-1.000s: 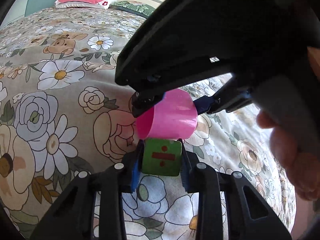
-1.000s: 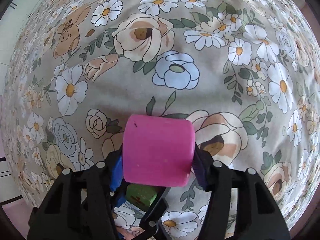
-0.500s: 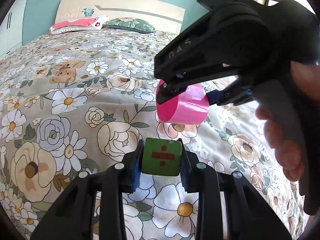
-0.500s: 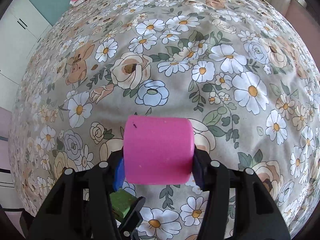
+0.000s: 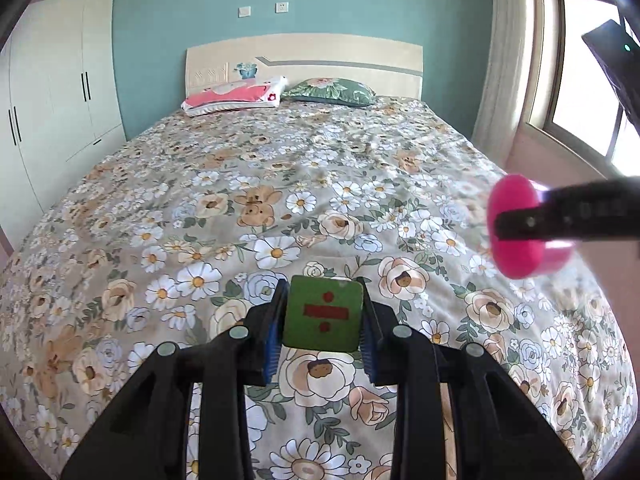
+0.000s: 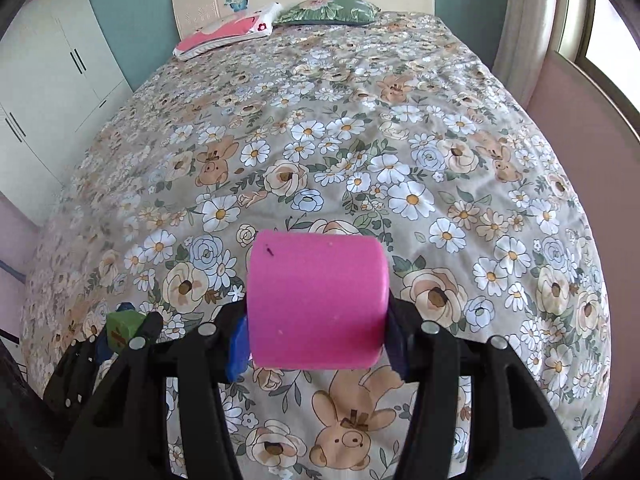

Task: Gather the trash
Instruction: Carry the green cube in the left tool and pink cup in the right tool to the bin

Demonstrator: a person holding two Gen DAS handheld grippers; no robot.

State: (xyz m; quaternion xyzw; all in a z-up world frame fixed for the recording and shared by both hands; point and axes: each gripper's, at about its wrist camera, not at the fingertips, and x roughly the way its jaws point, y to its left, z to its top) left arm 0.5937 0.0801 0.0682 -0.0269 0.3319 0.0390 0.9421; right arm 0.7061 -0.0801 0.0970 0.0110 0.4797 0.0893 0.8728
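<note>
My left gripper (image 5: 323, 316) is shut on a green block (image 5: 323, 313) with a red division sign, held above the floral bedspread (image 5: 248, 184). My right gripper (image 6: 316, 322) is shut on a pink cup (image 6: 316, 300) lying sideways between its pads. In the left wrist view the pink cup (image 5: 520, 228) shows at the right edge, clamped by the right gripper's black finger (image 5: 568, 218). In the right wrist view the green block (image 6: 122, 326) and the left gripper (image 6: 116, 334) appear at the lower left.
The bed (image 6: 360, 128) fills both views, with a pink pillow (image 5: 234, 96) and a green pillow (image 5: 330, 90) at the headboard (image 5: 304, 60). White wardrobes (image 5: 52, 92) stand left. A window (image 5: 584, 92) and curtain (image 5: 508, 60) are right.
Both grippers have risen well above the bedspread with their objects, and tilted up so the whole bed and room show. The right gripper has drifted off to the right of the left one.
</note>
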